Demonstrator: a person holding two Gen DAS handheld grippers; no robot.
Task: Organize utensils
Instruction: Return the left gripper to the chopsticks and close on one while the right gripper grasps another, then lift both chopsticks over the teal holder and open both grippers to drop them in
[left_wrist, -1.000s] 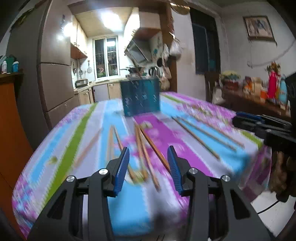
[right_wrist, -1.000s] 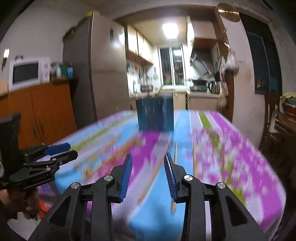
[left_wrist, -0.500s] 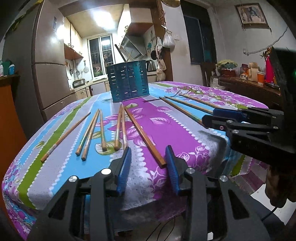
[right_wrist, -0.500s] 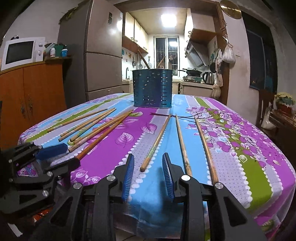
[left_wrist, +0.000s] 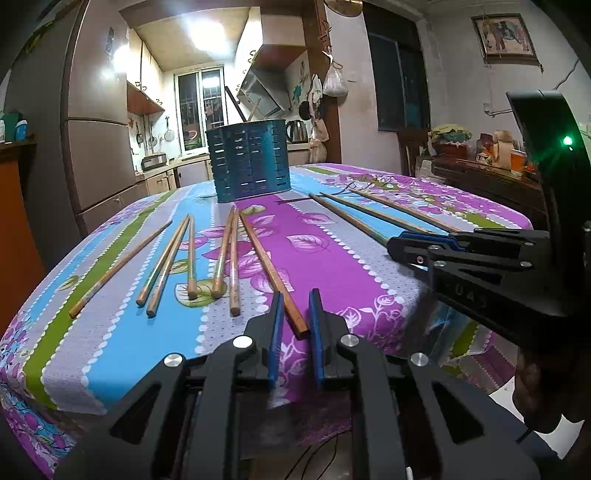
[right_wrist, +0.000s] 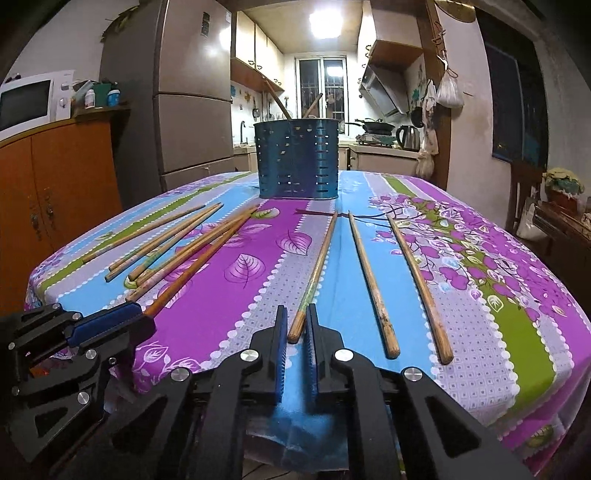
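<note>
Several wooden chopsticks lie on the flowered tablecloth (left_wrist: 332, 258). A blue slotted utensil holder (left_wrist: 248, 160) stands at the far middle, also in the right wrist view (right_wrist: 298, 159), with two sticks in it. My left gripper (left_wrist: 295, 306) is at the near table edge, its jaws narrowed around the near end of a reddish chopstick (left_wrist: 271, 266) with a small gap each side. My right gripper (right_wrist: 294, 322) has its jaws narrowed around the near end of a green-tipped chopstick (right_wrist: 314, 277), not clamped.
Several more chopsticks (left_wrist: 166, 258) lie left of the reddish one. Two more chopsticks (right_wrist: 369, 280) lie right of the green-tipped one. A fridge (right_wrist: 192, 103), an orange cabinet (right_wrist: 59, 184) and a side table (left_wrist: 491, 177) surround the table.
Both grippers have come forward to the table edge and their jaws have narrowed, each now straddling the near end of a chopstick. The chopsticks have not moved.
</note>
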